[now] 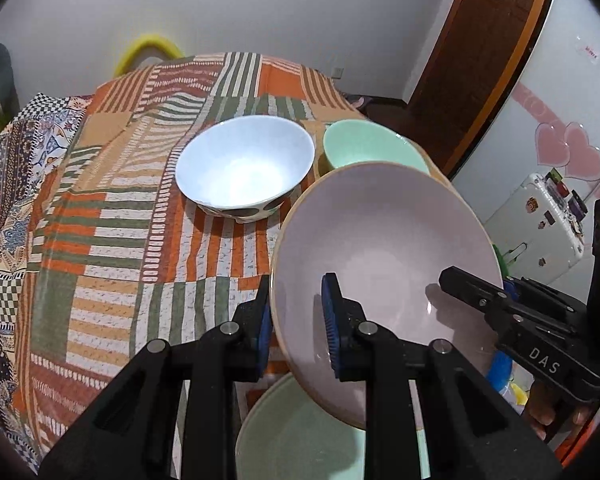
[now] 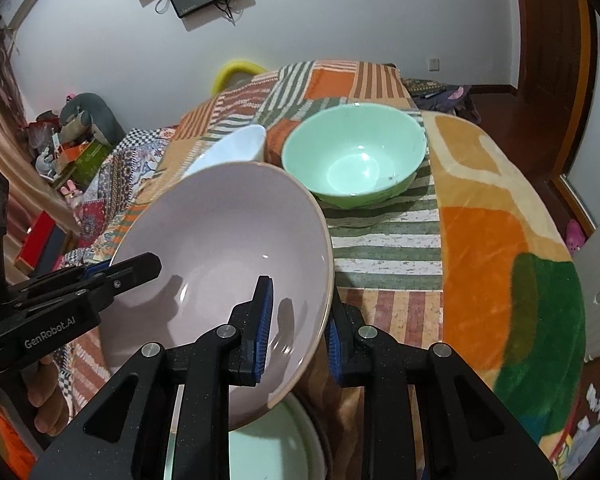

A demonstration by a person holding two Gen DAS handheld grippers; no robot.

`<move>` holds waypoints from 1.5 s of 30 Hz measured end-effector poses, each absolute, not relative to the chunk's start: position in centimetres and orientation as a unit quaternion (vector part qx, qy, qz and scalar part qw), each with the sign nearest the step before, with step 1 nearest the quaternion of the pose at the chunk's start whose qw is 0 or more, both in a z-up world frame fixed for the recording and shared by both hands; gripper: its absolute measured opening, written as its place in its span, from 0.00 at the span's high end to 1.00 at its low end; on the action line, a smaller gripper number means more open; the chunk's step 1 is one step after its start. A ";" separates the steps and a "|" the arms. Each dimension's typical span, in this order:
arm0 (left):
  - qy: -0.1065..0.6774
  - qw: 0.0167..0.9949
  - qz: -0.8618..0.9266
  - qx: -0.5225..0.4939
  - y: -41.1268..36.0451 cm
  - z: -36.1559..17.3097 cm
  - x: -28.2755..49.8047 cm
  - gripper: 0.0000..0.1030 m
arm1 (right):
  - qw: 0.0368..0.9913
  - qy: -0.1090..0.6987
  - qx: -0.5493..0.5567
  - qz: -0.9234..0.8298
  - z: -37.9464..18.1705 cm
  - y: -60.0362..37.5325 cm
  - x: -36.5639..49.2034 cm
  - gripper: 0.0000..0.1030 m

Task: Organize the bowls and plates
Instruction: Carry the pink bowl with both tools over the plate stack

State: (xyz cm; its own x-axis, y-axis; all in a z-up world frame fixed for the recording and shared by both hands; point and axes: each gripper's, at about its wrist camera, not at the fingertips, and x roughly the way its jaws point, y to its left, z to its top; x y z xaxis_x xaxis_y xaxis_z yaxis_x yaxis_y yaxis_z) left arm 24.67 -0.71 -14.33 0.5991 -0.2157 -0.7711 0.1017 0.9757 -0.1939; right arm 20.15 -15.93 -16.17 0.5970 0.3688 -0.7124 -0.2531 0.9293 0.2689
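- A patchwork-covered surface (image 1: 112, 240) in a white-walled room carries the dishes.
- Nearest you, the left hand-held gripper (image 1: 296, 328) and right hand-held gripper (image 2: 298, 330) each pinch opposite rims of the pink bowl (image 1: 384, 248), held tilted in the air above a pale green plate (image 1: 300, 440).
- Keep both pinches even and level the bowl so it cannot slip.
- Beyond stand the white bowl (image 1: 244, 166) and green bowl (image 2: 354, 154); carry it clear of their rims.
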 end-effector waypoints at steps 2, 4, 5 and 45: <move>0.434 0.894 -0.089 -0.065 -0.6 -13.8 24.0 0.78 | 0.894 0.406 0.067 0.177 -15.5 -15.7 19.6 0.79; 0.429 0.897 -0.088 -0.064 -0.6 -13.1 23.1 0.78 | 0.896 0.402 0.065 0.178 -15.1 -15.4 19.1 0.79; 0.426 0.898 -0.088 -0.063 -0.5 -12.8 22.6 0.78 | 0.897 0.400 0.064 0.179 -15.0 -15.3 18.8 0.79; 0.398 0.910 0.019 -0.118 11.0 -11.9 9.6 0.78 | 0.873 0.400 -0.007 0.278 -15.5 -4.0 12.6 0.79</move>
